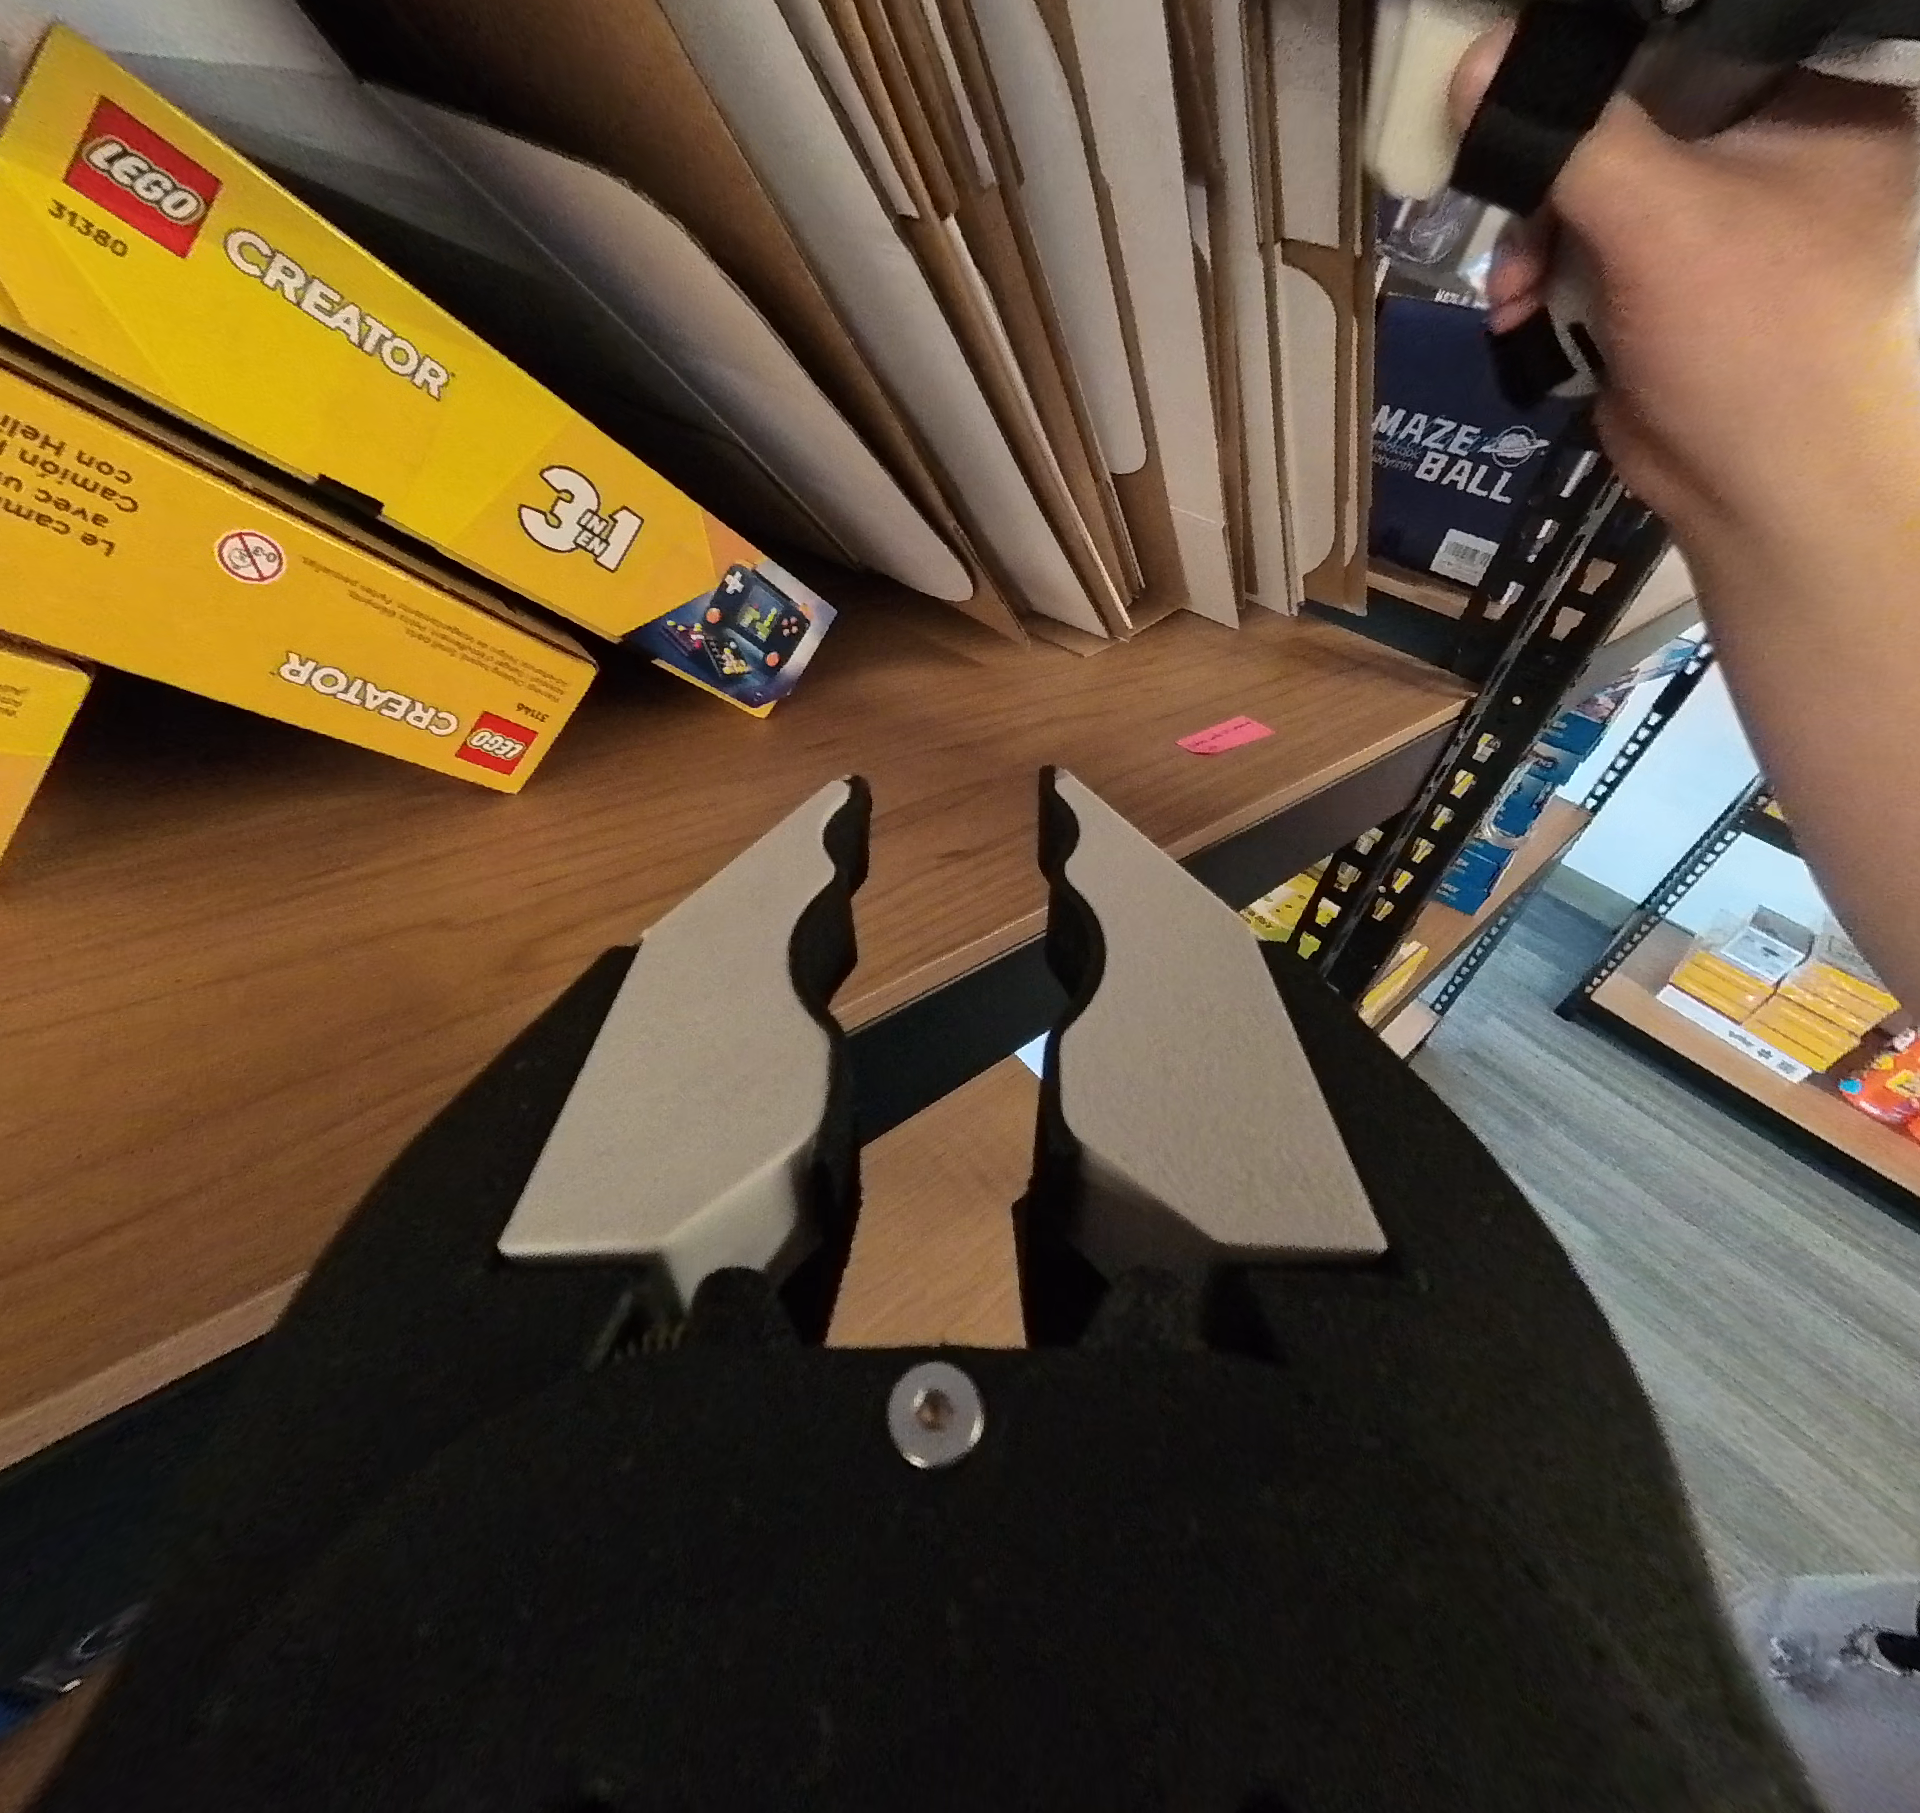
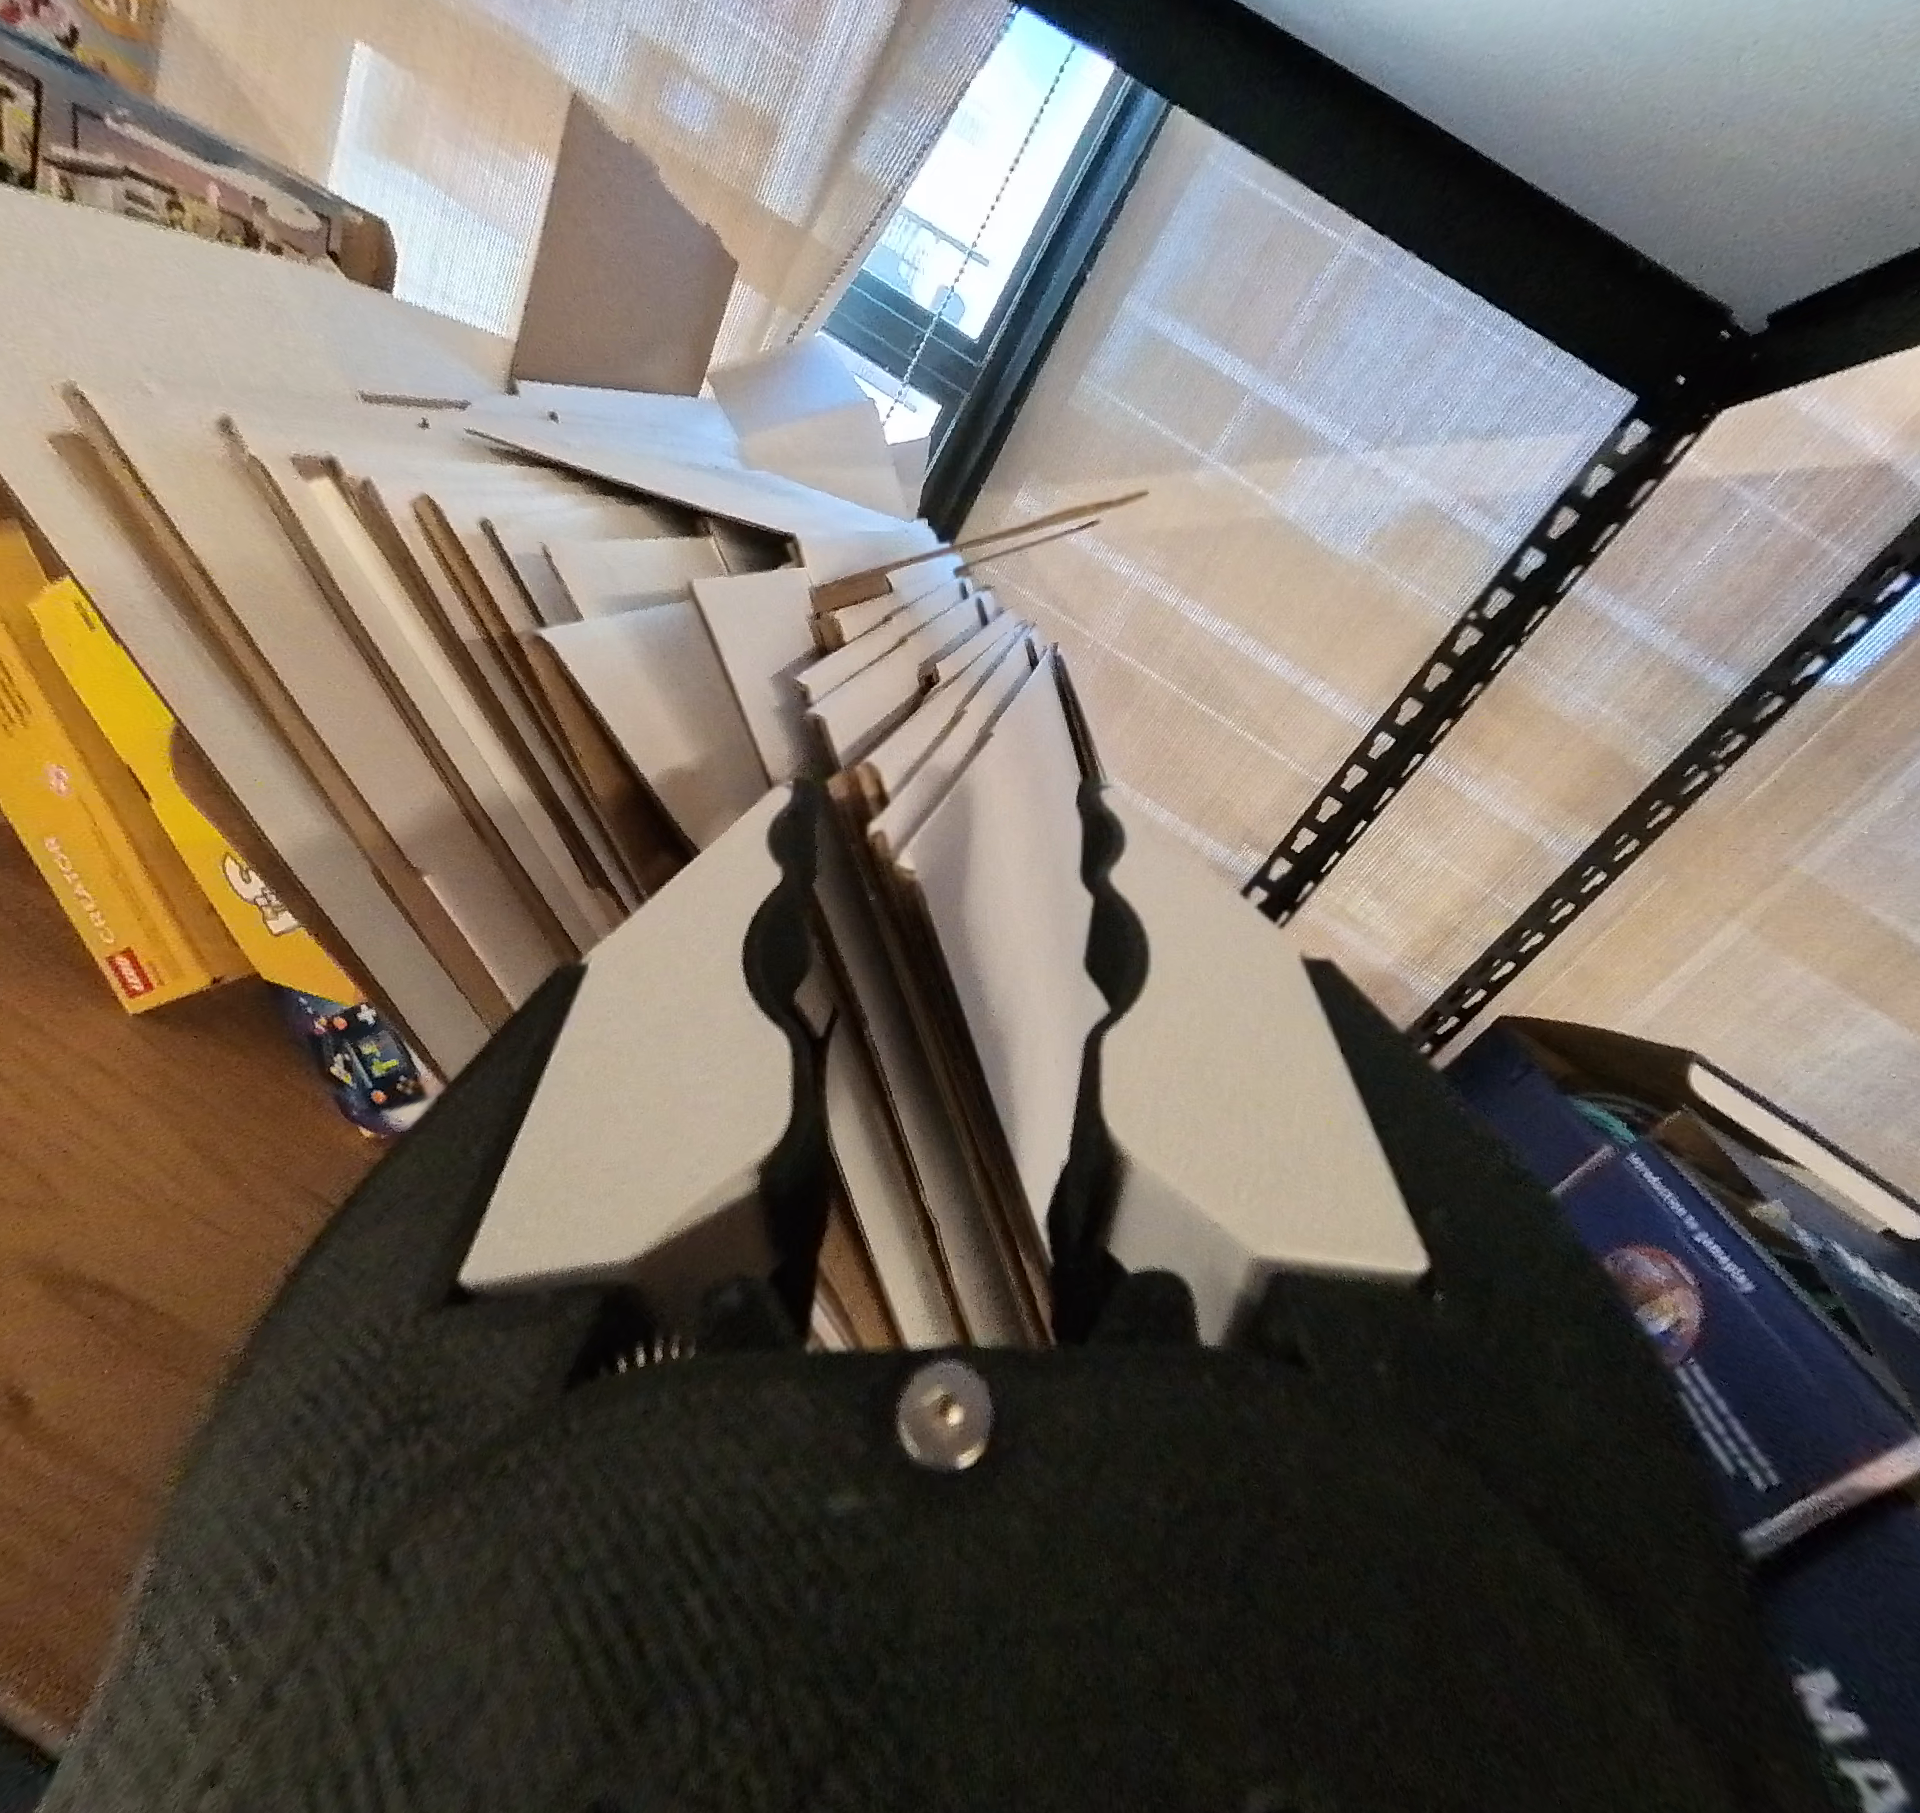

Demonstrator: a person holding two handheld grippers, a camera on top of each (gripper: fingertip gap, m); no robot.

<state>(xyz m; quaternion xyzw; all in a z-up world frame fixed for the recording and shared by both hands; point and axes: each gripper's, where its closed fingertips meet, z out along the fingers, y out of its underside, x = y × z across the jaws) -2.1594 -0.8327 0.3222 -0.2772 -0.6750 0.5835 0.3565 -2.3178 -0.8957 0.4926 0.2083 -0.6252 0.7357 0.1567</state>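
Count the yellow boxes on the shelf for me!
3: top yellow box leaning on the stack, second yellow box beneath it, third yellow box barely showing at left edge. More may be hidden.

Three yellow boxes (image 1: 312, 350), one pink sticker (image 1: 1224, 734).

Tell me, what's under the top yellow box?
Another yellow box lies under the top yellow box, with a third peeking out lower left. How far they go back is hidden.

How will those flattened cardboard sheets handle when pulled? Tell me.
Probably light and fairly stiff: the flattened cardboard sheets stand thin and straight. Neighbours may topple: they lean loosely. Several sit inside the open right gripper, so extras may follow.
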